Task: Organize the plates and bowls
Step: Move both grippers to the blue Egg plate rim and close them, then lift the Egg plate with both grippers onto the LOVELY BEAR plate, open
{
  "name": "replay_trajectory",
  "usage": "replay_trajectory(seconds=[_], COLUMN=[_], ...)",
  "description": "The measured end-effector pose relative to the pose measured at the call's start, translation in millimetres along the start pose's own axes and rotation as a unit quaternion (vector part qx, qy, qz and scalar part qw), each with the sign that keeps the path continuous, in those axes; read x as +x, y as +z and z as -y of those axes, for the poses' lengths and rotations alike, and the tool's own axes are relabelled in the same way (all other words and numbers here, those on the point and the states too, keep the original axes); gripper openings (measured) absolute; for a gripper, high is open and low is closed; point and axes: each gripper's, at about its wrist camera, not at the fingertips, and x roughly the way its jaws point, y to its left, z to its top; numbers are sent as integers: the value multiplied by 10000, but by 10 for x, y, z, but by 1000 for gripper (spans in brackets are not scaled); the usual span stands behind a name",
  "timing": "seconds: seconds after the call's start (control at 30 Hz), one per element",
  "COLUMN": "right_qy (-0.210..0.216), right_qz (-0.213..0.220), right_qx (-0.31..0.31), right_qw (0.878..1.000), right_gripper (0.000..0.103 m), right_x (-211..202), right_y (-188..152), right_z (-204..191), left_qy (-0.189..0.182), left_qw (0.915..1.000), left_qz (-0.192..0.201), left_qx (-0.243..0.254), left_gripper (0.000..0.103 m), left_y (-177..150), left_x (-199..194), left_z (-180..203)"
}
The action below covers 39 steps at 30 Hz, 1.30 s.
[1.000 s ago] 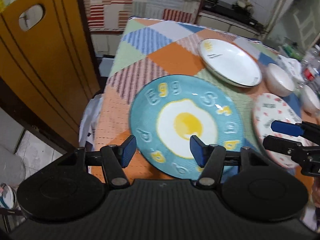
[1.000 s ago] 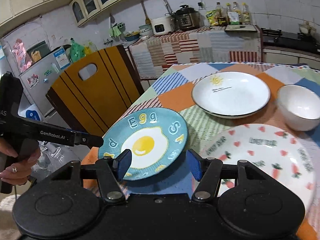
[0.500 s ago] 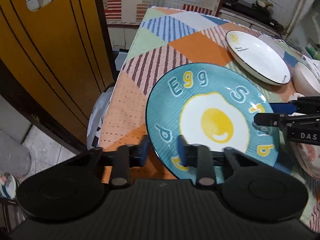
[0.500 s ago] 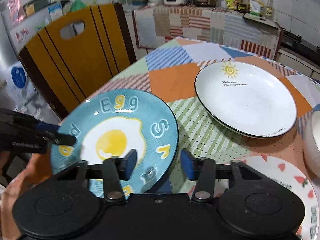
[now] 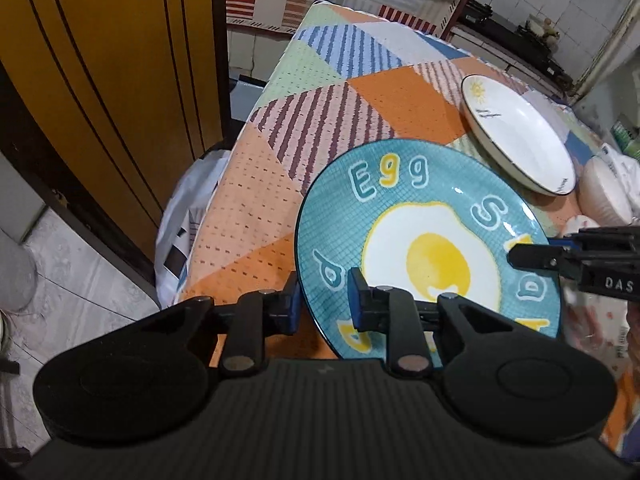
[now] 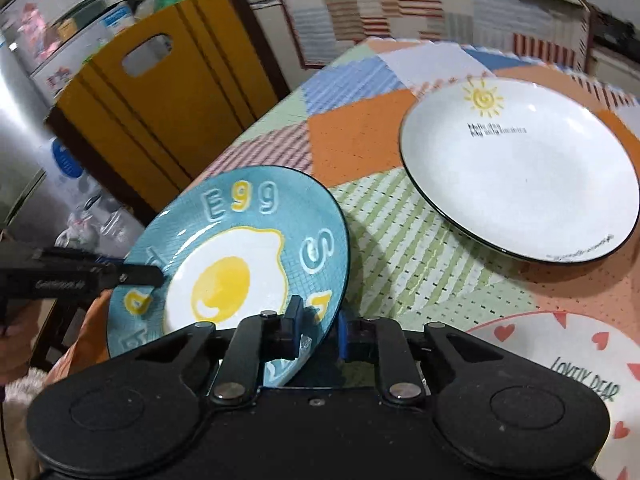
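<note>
A blue plate (image 5: 420, 240) (image 6: 232, 264) printed with a fried egg and letters sits tilted over the near left corner of the patchwork table (image 5: 320, 120). My left gripper (image 5: 323, 300) is shut on its near left rim, one pad under and one on top. My right gripper (image 6: 320, 328) has the plate's right rim between its jaws, which are closing onto it. Each gripper shows in the other's view, the right gripper (image 5: 536, 258) at the plate's right edge and the left gripper (image 6: 140, 274) at its left edge.
A white plate with a sun drawing (image 5: 516, 136) (image 6: 520, 176) lies farther back. A white plate with red hearts (image 6: 560, 360) lies at the near right, and a white bowl (image 5: 604, 196) stands at the right edge. A yellow wooden chair (image 5: 100, 80) stands left of the table.
Both grippers came down onto the blue plate and closed on opposite rims. The right gripper moved left from above the heart plate. The blue plate now sits tilted.
</note>
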Motion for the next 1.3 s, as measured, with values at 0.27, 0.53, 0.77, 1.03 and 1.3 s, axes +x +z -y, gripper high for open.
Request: replay_trajectory(seconds=[0.27, 0.53, 0.77, 1.03, 1.3], right_qy=[-25, -267, -434, -607, -743], right_qz=[220, 419, 300, 288, 160], right_qx=[-227, 32, 261, 666, 946], right_qw=[9995, 9988, 9983, 9955, 9926], right_gripper=[21, 21, 21, 21, 21], right_x=[-520, -1148, -1414, -1579, -1536], right_y=[-117, -325, -584, -854, -975], right_z=[-53, 158, 440, 752, 1034], left_qy=[-248, -650, -814, -951, -944], left_qw=[9994, 9948, 9913, 9848, 9831], left_qz=[153, 15, -268, -550, -843], left_qx=[210, 781, 1002, 1345, 1327], left_gripper=[21, 21, 21, 21, 21], left_y=[-46, -31, -76, -132, -186], left_x=[-319, -421, -244, -11, 243], left_z=[315, 884, 1304, 1707, 1899])
